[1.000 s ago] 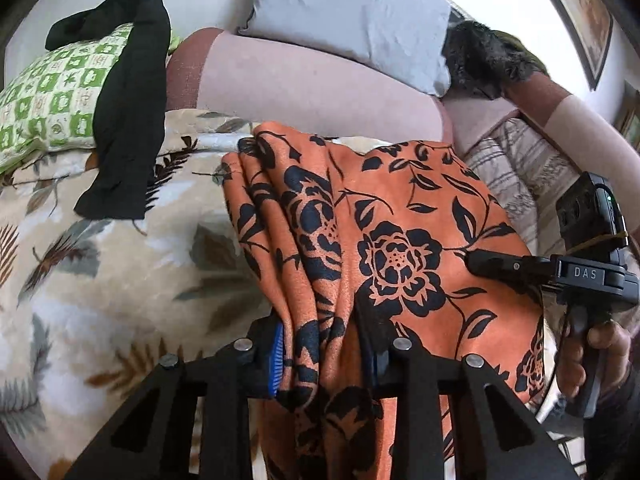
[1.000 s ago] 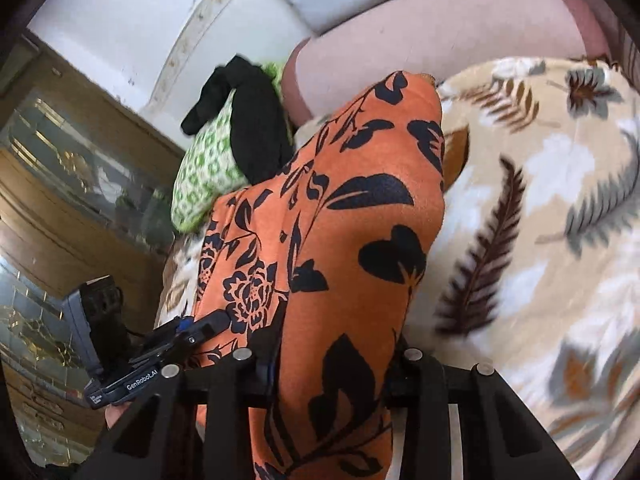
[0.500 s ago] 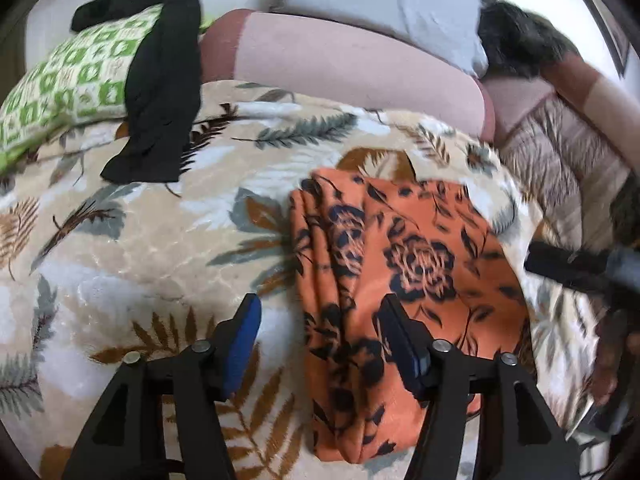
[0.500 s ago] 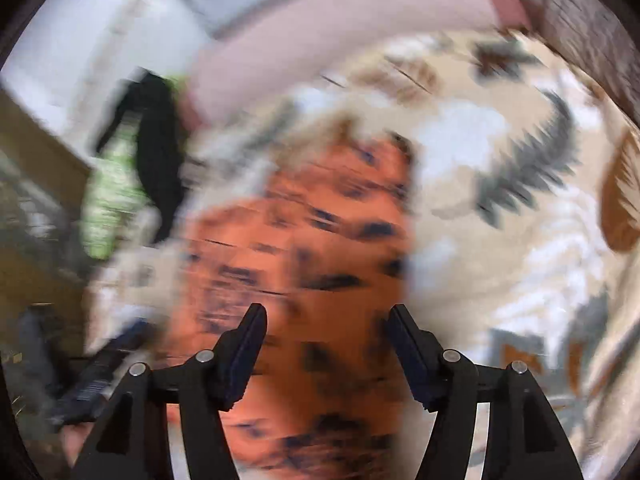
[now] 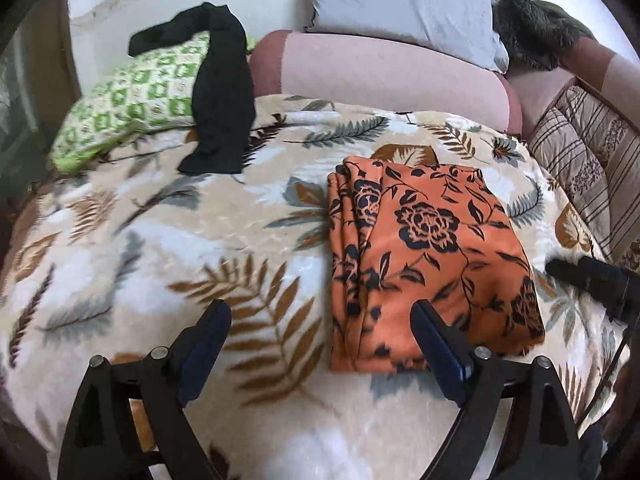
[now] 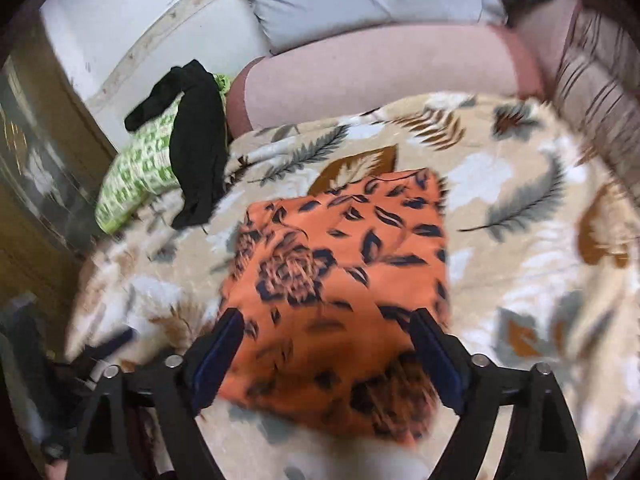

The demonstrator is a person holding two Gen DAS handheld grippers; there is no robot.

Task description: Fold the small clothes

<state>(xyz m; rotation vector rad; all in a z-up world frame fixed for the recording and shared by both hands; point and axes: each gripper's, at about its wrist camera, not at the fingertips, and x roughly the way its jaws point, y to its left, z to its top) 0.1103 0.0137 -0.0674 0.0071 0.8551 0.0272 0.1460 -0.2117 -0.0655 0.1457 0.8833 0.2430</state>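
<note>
- The leaf-print blanket [image 5: 132,248] covers the bed, with bare stretches to the 9 o'clock side of the cloth in the left wrist view and to the 3 o'clock side in the right wrist view.
- At 12 o'clock the bed ends against a pink bolster [image 5: 384,76] with a grey pillow [image 5: 400,8] behind it; a striped cushion [image 5: 584,160] closes the 2 o'clock edge.
- A green patterned pillow [image 5: 132,108] sits at 10 o'clock, a black garment [image 5: 222,108] draped over it and trailing onto the blanket, well apart from the cloth.
- The orange floral cloth [image 5: 424,264] lies folded into a rough rectangle, flat on the blanket, its stacked layers showing along the 9 o'clock edge.
- The left gripper [image 5: 320,344] has its jaws spreading, nothing pinched: the near edge of the cloth reaches between them, toward the 3 o'clock finger.
- The right gripper [image 6: 326,348] likewise has jaws spreading and let go, with the near part of the cloth [image 6: 340,280] lying between the fingers; this view is blurred.
- A second ago both pairs of jaws were clenched on bunched, lifted cloth; now it is laid down and let go, and both grippers have drawn back.
- The right gripper's black finger shows at 3 o'clock in the left view, just beside the cloth.
</note>
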